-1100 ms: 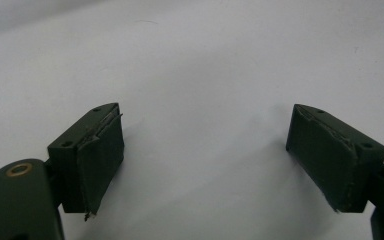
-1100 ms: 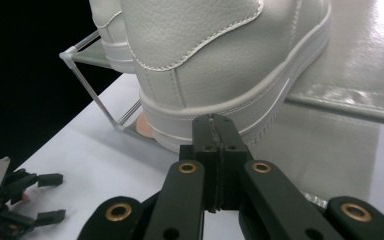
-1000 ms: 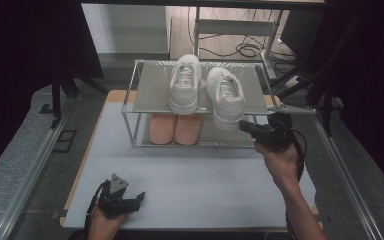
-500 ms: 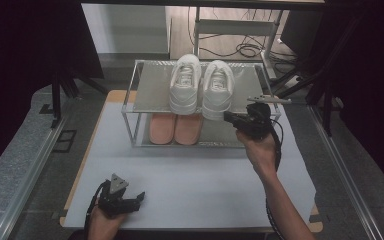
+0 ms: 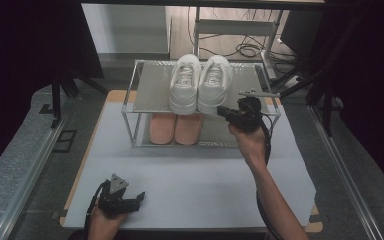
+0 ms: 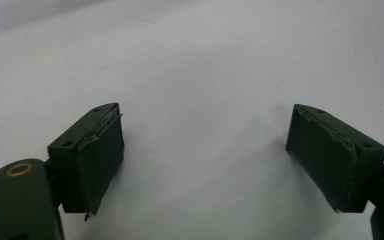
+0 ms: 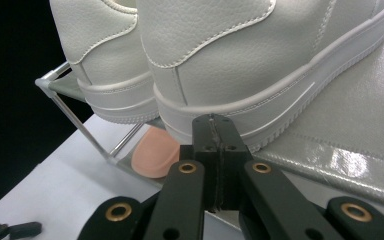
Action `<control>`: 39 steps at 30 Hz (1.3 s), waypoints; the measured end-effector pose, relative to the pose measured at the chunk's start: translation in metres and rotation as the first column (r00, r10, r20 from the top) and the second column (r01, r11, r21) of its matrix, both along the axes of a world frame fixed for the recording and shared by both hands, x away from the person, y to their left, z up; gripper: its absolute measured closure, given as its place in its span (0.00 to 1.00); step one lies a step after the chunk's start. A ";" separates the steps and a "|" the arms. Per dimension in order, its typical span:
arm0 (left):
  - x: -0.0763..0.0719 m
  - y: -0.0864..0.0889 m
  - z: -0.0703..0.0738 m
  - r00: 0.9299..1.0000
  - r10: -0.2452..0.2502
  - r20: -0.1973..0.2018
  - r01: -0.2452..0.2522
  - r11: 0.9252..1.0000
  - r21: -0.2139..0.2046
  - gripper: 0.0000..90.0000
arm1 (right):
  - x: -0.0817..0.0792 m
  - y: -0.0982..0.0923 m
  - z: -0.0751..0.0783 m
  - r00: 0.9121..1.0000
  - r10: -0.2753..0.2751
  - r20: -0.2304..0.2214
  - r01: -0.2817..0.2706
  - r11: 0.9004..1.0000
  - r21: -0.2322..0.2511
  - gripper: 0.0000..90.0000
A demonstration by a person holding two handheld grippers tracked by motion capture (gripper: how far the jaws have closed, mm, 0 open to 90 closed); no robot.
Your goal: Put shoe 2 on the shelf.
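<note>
The right white sneaker [image 5: 215, 82] is a low-top shoe in off-white pebbled leather with stitched panels and a ribbed white sole; it stands upright on the top shelf of the rack [image 5: 150, 90], toe pointing away, heel at the near edge. It sits touching or just beside the left white sneaker [image 5: 185, 82], parallel to it. In the right gripper view its heel [image 7: 215, 90] fills the upper frame, with the sole rim directly ahead of the closed jaws.
</note>
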State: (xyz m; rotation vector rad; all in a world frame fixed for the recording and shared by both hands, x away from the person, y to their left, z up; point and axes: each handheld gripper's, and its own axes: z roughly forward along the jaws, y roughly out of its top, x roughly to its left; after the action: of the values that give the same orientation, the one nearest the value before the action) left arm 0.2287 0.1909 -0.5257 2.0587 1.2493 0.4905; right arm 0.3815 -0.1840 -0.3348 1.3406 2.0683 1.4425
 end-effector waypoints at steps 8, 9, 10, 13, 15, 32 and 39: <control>0.000 0.000 0.000 1.000 0.000 0.001 0.000 1.000 0.001 0.17 | -0.009 -0.012 -0.008 1.000 0.014 -0.008 -0.014 0.998 -0.060 0.83; 0.000 0.000 0.000 1.000 0.000 0.001 0.000 1.000 0.001 0.17 | -0.012 -0.014 -0.009 1.000 0.025 -0.010 -0.026 0.997 -0.071 0.76; 0.000 0.000 0.000 1.000 0.000 0.001 0.000 1.000 0.001 0.17 | -0.014 -0.015 -0.009 1.000 0.029 -0.007 -0.029 0.996 -0.081 0.72; 0.000 0.000 0.000 1.000 0.000 0.001 0.000 1.000 0.001 0.17 | -0.018 -0.017 -0.011 0.999 0.050 -0.005 -0.050 0.994 -0.094 0.64; 0.000 0.000 0.000 1.000 0.000 0.002 0.000 1.000 0.001 0.17 | -0.022 -0.020 -0.012 0.998 0.059 0.013 -0.057 0.992 -0.115 0.58; -0.001 0.000 0.000 1.000 -0.001 0.003 0.001 1.000 0.002 0.17 | -0.053 -0.050 -0.031 0.991 0.123 0.055 -0.105 0.963 -0.247 0.30; -0.001 0.000 0.000 1.000 -0.001 0.003 0.001 1.000 0.002 0.17 | -0.062 -0.068 -0.045 0.992 0.120 0.030 -0.109 0.960 -0.258 0.24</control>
State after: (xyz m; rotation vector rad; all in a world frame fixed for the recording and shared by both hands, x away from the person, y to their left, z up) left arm 0.2280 0.1912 -0.5258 2.0596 1.2465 0.4943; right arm 0.3196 -0.2515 -0.3799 1.0934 2.2439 1.1840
